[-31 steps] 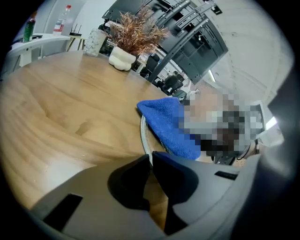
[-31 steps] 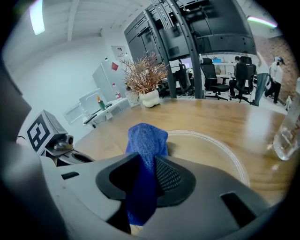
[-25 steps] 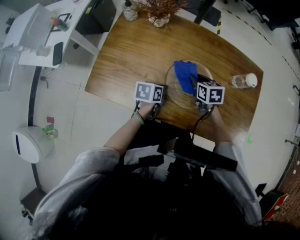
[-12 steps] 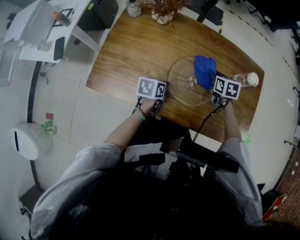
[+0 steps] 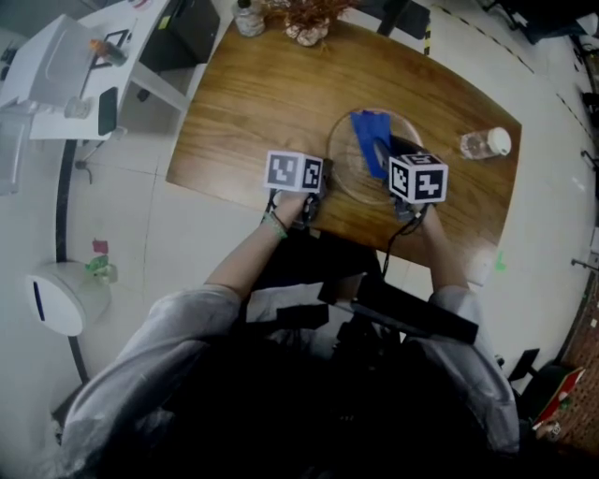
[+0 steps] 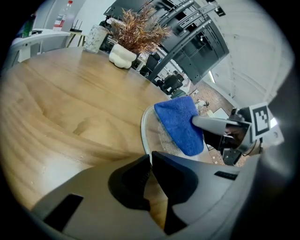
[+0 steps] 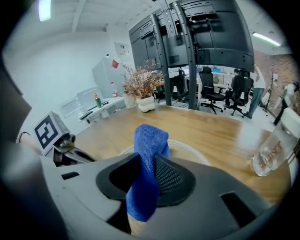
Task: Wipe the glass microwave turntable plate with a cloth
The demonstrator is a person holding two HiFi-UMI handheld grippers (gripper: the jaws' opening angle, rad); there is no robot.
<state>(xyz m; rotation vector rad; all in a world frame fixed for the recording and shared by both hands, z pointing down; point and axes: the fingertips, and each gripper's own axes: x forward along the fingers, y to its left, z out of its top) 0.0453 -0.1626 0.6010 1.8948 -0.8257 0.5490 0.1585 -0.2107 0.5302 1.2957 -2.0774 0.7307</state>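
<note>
The round glass turntable plate (image 5: pixel 348 178) lies on the wooden table (image 5: pixel 253 103) near its front edge. My left gripper (image 5: pixel 321 182) is shut on the plate's left rim (image 6: pixel 143 129), its jaws pinched together on the thin glass. My right gripper (image 5: pixel 389 157) is shut on a blue cloth (image 5: pixel 370 140), which rests on the plate's middle and far part. In the right gripper view the cloth (image 7: pixel 146 159) hangs folded between the jaws, with the plate (image 7: pixel 190 151) just beyond. The left gripper view shows the cloth (image 6: pixel 180 121) spread on the glass.
A clear water bottle (image 5: pixel 485 142) lies on the table right of the plate, close by in the right gripper view. A vase of dried plants (image 5: pixel 307 21) and a jar (image 5: pixel 248 19) stand at the far edge. A white desk (image 5: pixel 84 56) is off to the left.
My right gripper swept the cloth out to the plate's right rim, then back left onto its middle. The left gripper has stayed on the rim.
</note>
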